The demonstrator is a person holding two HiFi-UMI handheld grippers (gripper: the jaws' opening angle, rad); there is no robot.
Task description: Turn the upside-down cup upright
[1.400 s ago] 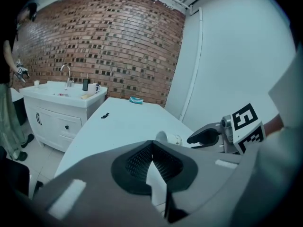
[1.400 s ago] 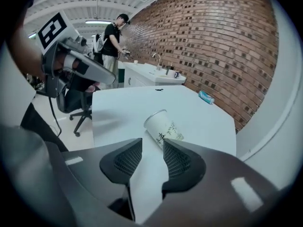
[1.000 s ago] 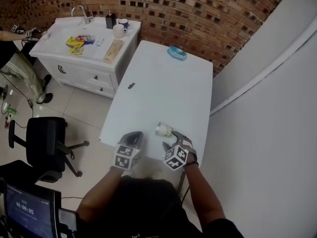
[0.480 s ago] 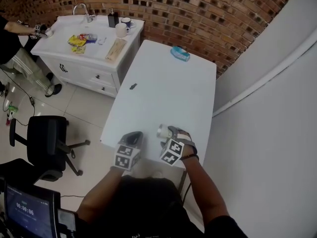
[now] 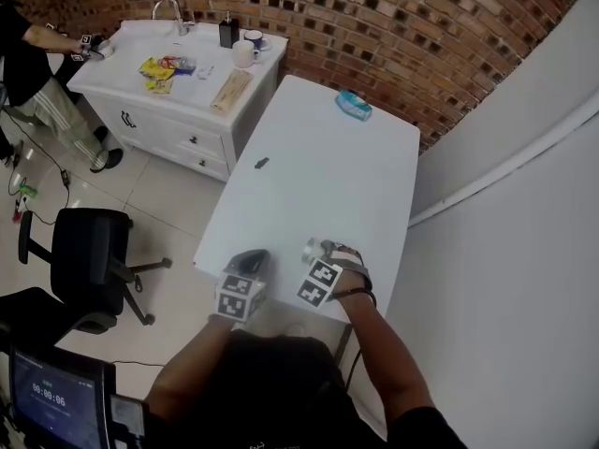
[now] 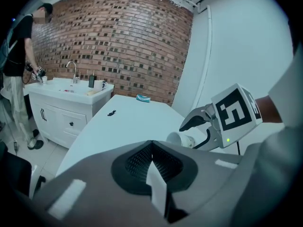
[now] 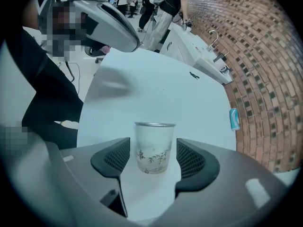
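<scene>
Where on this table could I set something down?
The table is bare across its middle, between the small black object at its left edge, the blue can at the far end and the cup. Crowded: the near edge, with left gripper and right gripper.

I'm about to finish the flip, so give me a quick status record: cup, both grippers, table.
cup: between right gripper's jaws, on its side, mouth toward left gripper
right gripper: closed on cup, rolled sideways
left gripper: jaws together, empty
table: white; blue can at far end, small dark item near its left edge
task: cup not yet upright
</scene>
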